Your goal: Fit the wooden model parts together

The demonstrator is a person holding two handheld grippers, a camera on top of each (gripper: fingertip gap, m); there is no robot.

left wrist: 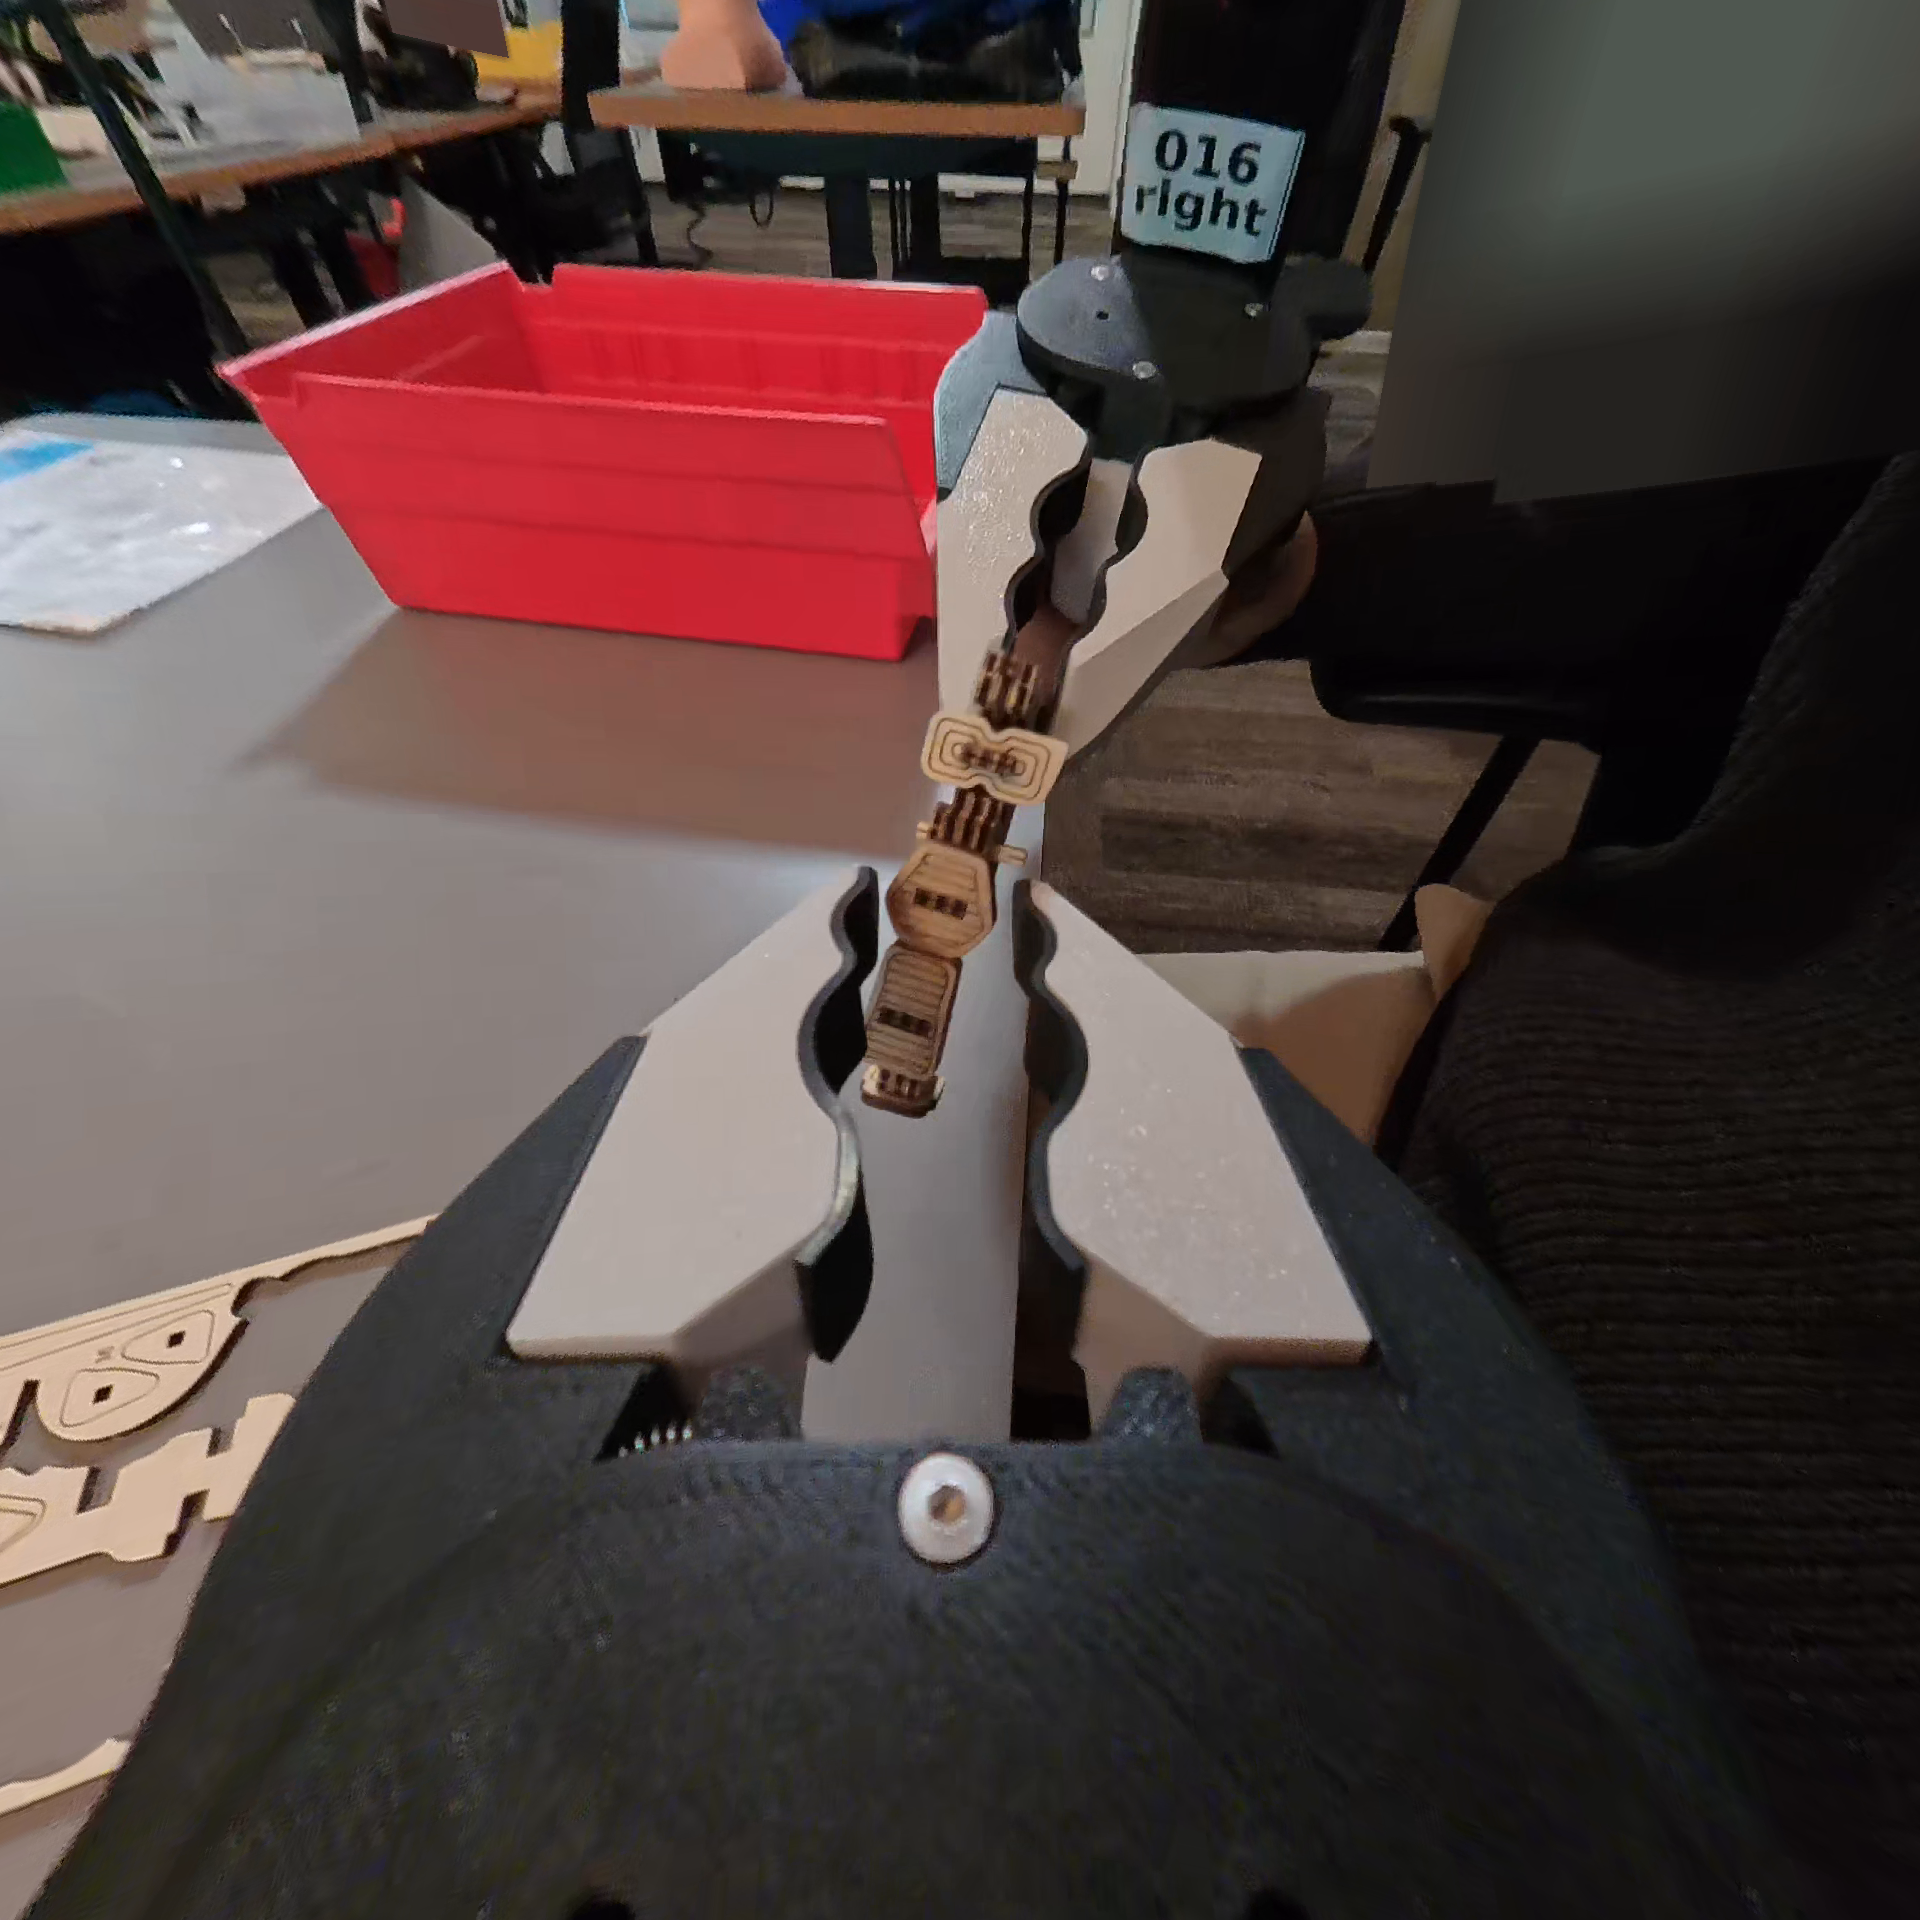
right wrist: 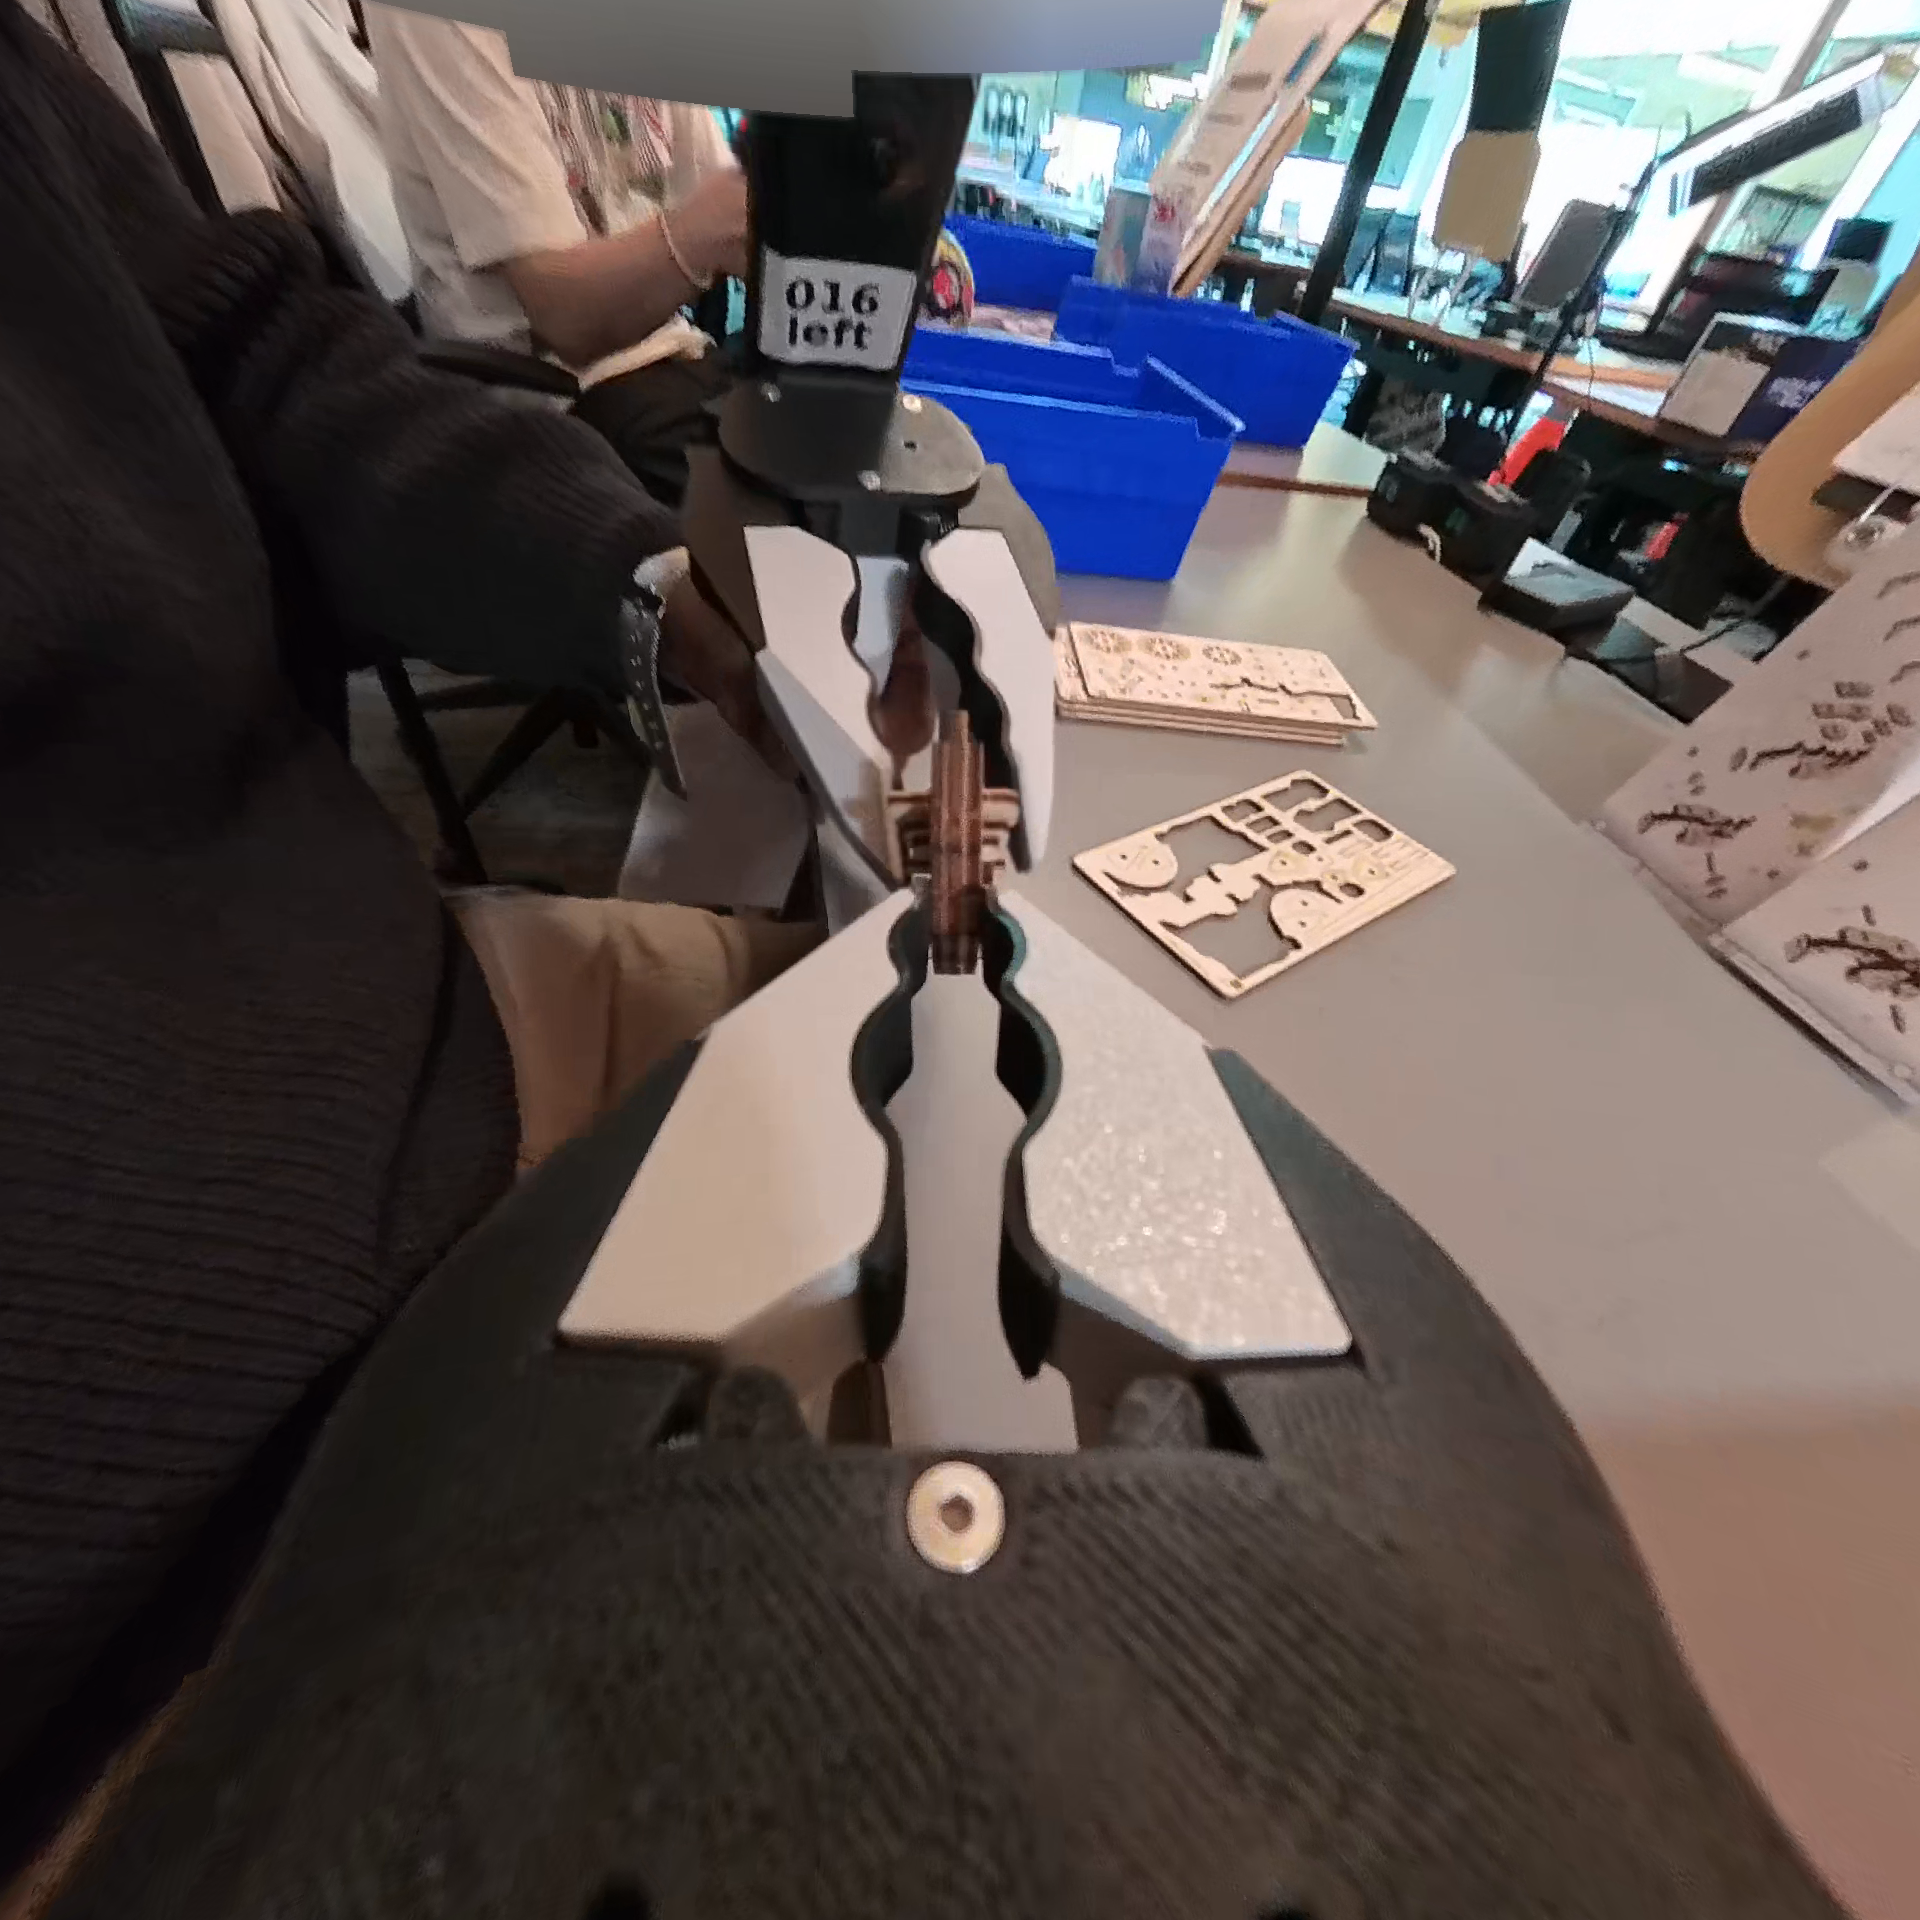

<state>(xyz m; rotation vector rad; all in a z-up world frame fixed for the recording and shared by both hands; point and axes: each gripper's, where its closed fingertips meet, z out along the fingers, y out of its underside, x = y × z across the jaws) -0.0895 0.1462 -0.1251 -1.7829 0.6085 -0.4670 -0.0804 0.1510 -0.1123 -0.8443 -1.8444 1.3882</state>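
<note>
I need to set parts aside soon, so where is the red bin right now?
In the left wrist view, the red bin sits on the grey table, upper left, just left of the right tool.

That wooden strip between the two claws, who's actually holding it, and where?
The right gripper pinches the wooden model strip at its far end. The left gripper is open around the other end, not touching it.

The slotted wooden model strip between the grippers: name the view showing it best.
Left wrist view: the slotted wooden model strip shows its engraved plates face-on, held by the right gripper. Right wrist view shows it edge-on only.
</note>
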